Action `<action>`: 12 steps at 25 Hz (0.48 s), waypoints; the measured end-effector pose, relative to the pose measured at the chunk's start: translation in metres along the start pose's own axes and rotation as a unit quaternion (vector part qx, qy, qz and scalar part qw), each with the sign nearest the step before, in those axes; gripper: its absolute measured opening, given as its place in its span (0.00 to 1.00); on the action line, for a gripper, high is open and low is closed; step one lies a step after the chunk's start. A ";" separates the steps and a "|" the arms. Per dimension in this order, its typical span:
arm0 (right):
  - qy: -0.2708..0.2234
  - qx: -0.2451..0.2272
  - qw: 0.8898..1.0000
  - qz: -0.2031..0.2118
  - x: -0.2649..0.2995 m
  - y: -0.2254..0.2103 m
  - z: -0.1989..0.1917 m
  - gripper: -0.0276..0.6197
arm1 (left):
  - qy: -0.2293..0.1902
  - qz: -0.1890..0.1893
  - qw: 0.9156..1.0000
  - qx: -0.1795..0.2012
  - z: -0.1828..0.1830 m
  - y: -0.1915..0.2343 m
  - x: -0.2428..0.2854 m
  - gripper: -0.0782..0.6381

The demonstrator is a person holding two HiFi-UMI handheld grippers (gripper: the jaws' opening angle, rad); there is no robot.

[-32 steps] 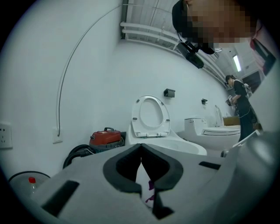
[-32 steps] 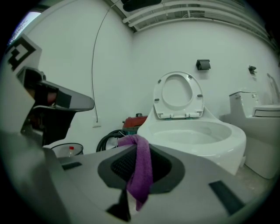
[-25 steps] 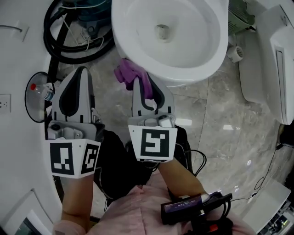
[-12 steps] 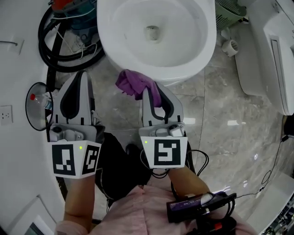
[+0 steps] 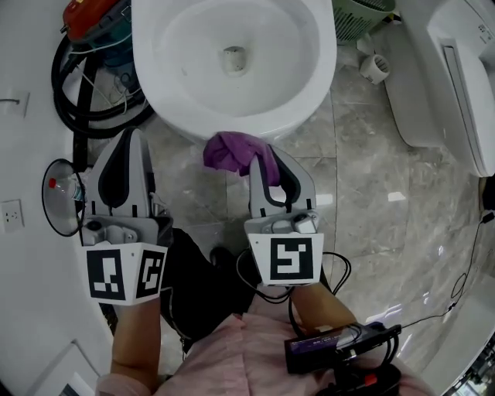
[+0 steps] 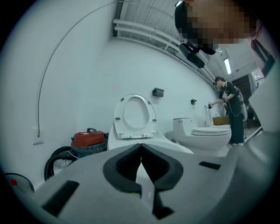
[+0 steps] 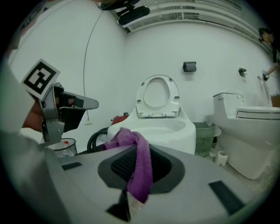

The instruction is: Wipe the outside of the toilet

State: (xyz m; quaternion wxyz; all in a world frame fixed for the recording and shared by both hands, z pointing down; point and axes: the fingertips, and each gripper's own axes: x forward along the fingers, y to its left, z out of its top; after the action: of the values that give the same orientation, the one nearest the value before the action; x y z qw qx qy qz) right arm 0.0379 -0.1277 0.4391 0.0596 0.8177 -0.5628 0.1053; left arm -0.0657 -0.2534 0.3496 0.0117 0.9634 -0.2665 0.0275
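Observation:
The white toilet stands ahead with its bowl open and its seat raised against the wall. A purple cloth hangs bunched from my right gripper, which is shut on it just short of the bowl's front rim. The cloth drapes down between the dark pads in the right gripper view. My left gripper hovers to the left of the bowl, shut with its pads touching and nothing between them.
A red vacuum with a coiled black hose sits left of the toilet. A round bin with a bottle stands by the left wall. A second toilet, a green basket and a paper roll are on the right.
Both grippers have drawn back from the bowl. The cloth was against the bowl's front a second ago and now hangs just clear of the rim.

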 end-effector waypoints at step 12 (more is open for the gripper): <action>0.012 0.013 0.999 -0.042 -0.004 -0.054 -0.012 0.13 | 0.004 -0.017 1.000 0.010 0.004 -0.026 0.017 0.12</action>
State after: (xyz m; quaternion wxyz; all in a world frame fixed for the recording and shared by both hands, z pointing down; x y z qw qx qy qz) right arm 0.0861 -0.1020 0.4509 0.0598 0.8399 -0.5259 0.1202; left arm -0.0379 -0.2402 0.3467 0.0037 0.9678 -0.2496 0.0334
